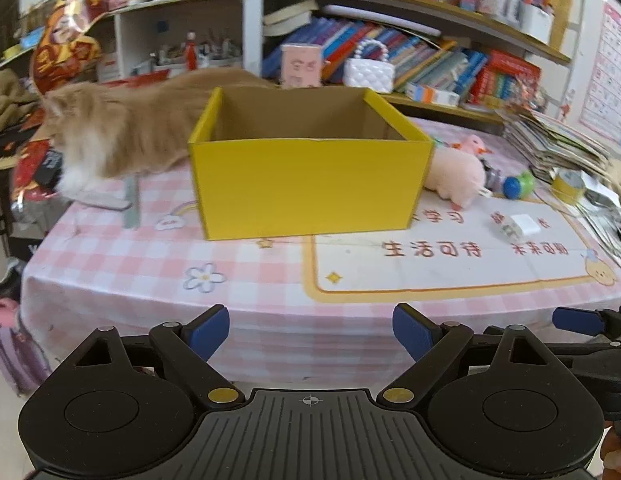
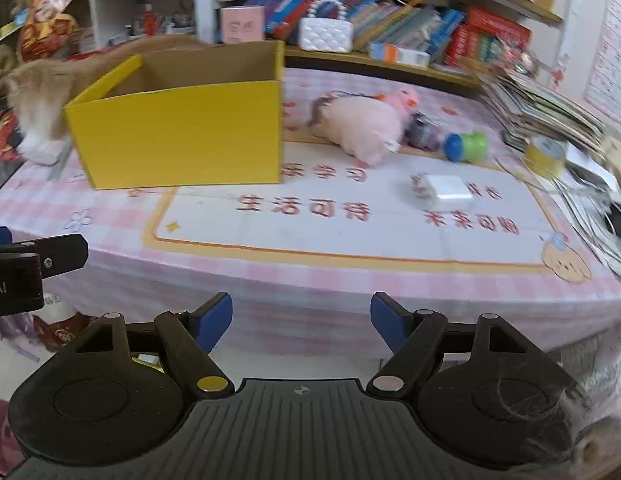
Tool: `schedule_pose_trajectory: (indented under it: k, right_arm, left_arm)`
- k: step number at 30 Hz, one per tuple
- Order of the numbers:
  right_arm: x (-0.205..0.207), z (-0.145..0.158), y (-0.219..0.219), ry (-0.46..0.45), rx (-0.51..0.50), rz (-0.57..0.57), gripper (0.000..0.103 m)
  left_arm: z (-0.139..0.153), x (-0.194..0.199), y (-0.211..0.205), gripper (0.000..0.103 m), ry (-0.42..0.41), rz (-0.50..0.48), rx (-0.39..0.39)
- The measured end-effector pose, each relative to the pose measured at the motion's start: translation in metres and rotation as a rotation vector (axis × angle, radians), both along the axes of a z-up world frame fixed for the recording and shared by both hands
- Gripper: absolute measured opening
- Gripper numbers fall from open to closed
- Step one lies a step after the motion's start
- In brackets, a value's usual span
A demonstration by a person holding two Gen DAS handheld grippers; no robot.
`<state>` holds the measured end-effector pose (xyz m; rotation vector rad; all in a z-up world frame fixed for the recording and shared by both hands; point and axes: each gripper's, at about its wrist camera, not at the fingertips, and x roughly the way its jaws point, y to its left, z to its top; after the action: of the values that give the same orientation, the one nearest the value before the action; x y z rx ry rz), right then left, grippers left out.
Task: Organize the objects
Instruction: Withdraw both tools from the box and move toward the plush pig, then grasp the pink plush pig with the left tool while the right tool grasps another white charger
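Observation:
An open yellow cardboard box stands on the pink checked table; what I can see of its inside is bare cardboard. To its right lie a pink plush toy, a green and blue toy and a white charger block. My left gripper is open and empty, held in front of the table's near edge. My right gripper is open and empty, also short of the table edge, to the right of the left one.
A ginger cat stands on the table behind and left of the box. A roll of yellow tape and a stack of papers sit at the right. Bookshelves line the back.

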<state>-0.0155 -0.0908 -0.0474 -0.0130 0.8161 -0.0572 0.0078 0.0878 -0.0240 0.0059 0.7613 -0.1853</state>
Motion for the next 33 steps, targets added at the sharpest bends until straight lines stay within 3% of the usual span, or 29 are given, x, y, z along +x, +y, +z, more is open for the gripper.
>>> schedule_pose_trajectory:
  k: [13, 33]
  right_arm:
    - [0.012, -0.003, -0.071, 0.034, -0.002, -0.119, 0.076]
    - [0.078, -0.004, -0.152, 0.039, -0.022, -0.048, 0.078]
  left_arm:
    - [-0.004, 0.031, -0.070, 0.093, 0.032, -0.097, 0.011]
    - [-0.005, 0.087, -0.157, 0.094, 0.037, -0.065, 0.018]
